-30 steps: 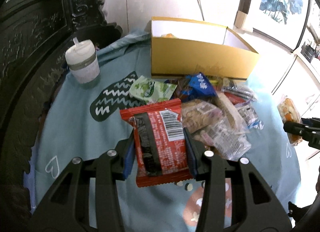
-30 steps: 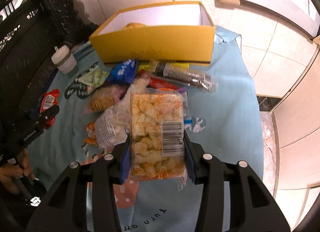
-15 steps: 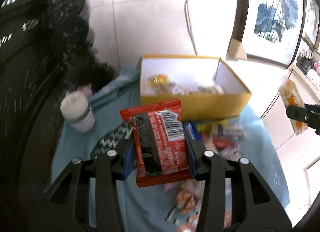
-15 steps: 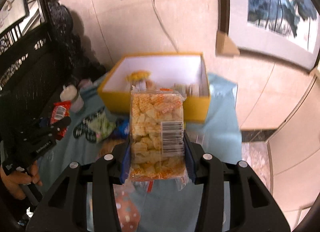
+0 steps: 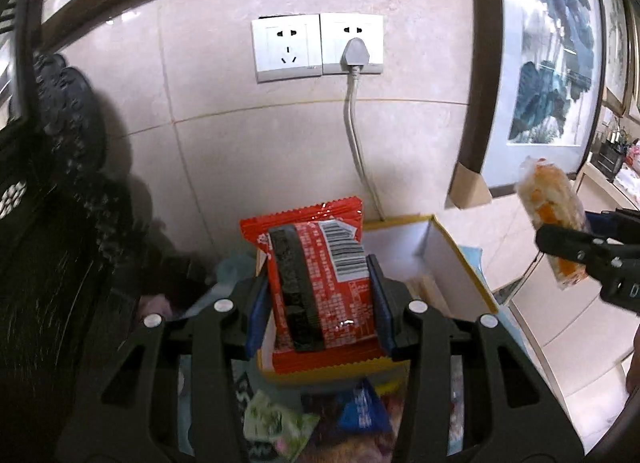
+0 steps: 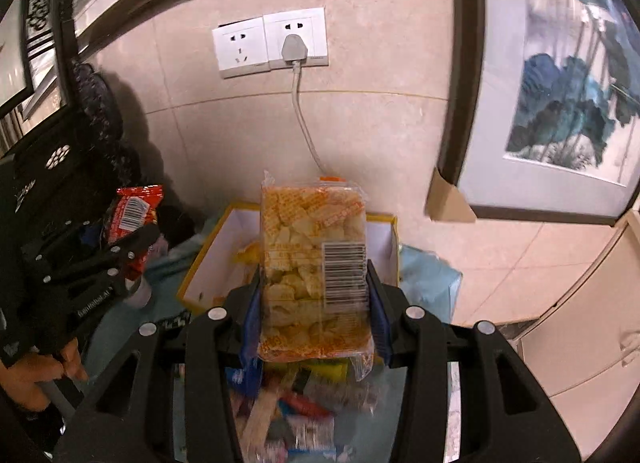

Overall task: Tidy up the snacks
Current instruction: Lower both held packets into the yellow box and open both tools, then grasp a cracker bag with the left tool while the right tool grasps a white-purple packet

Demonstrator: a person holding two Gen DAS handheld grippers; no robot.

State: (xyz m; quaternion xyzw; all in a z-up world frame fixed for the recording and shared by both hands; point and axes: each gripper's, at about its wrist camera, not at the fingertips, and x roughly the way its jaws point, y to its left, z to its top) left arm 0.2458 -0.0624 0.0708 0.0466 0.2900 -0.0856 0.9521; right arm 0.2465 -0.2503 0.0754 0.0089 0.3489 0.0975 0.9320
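Left wrist view showed dark carved furniture [image 5: 48, 263] at the far left, then your left gripper [image 5: 318, 297] clamped partway closed on the red snack packet [image 5: 320, 283], both blue pads pressed to its sides, barcode up. Behind it sat the yellow box [image 5: 460, 259], open, white inside. At the right edge your right gripper [image 5: 576, 251] gripped the clear cracker bag [image 5: 548, 199] in the air.

Right wrist view showed your left hand [image 6: 36, 367] low at the left, then the yellow box, with the cracker bag squeezed between partly closed pads directly in front of it. Loose snacks [image 6: 296, 403] lay blurred on the blue cloth [image 6: 428, 275] below. A painting [image 6: 568, 103] leaned against the wall at right.
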